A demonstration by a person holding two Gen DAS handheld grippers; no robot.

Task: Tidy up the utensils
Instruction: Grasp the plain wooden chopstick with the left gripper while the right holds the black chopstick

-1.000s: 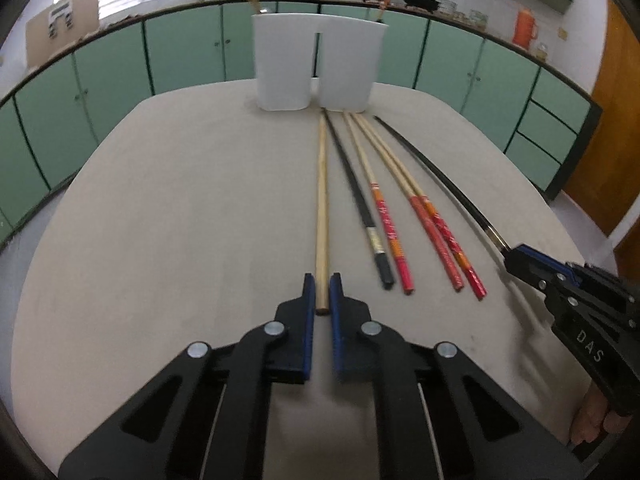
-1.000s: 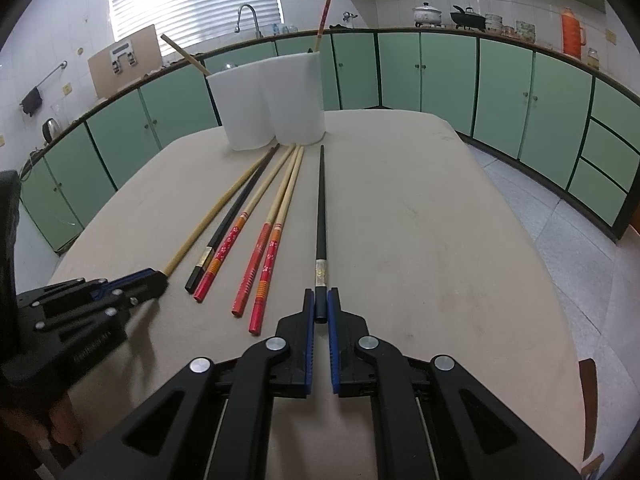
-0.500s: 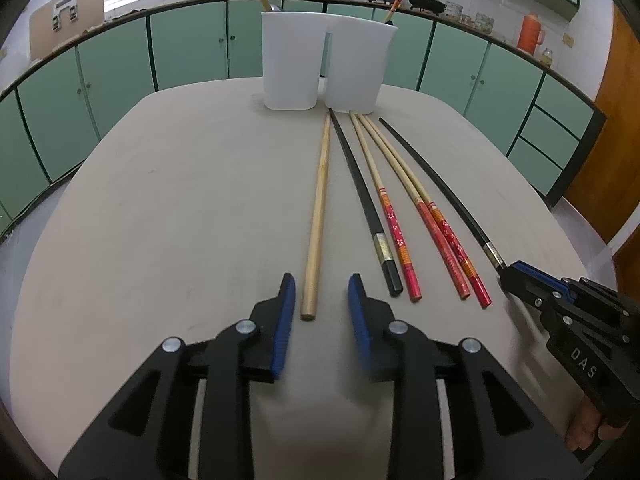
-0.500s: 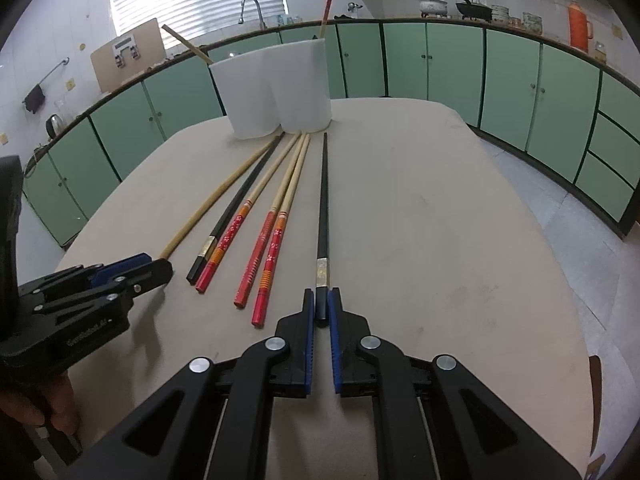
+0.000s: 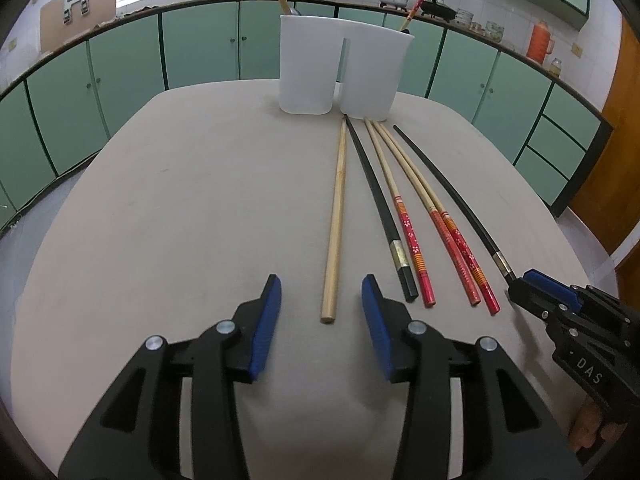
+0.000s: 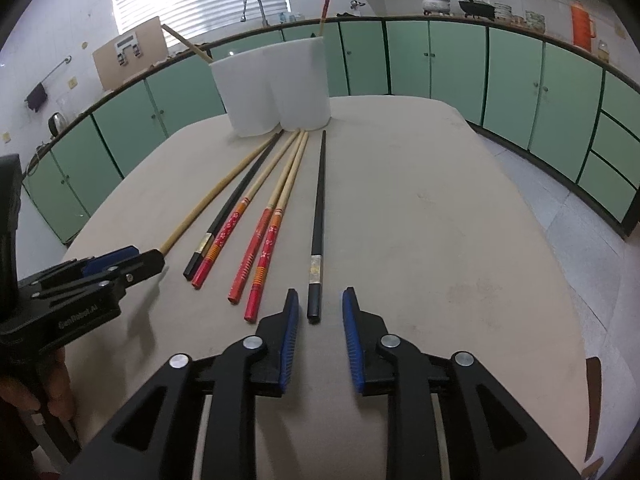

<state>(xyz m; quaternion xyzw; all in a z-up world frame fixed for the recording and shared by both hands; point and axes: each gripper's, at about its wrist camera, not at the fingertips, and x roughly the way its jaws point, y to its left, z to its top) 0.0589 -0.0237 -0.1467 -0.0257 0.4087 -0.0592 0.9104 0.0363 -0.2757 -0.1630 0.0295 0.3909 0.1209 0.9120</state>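
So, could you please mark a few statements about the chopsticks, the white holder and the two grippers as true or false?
1. Six chopsticks lie on the beige table. True.
2. The left gripper clamps the plain wooden chopstick. False: its jaws are opening, and the stick lies free between them.
3. The white plastic two-cup holder already holds chopsticks. True.
4. The right gripper lifts the black chopstick with a metal band. False: the stick lies on the table between opening jaws.
5. The three red-handled chopsticks lie at the left end of the row. False: they lie between the two black ones.
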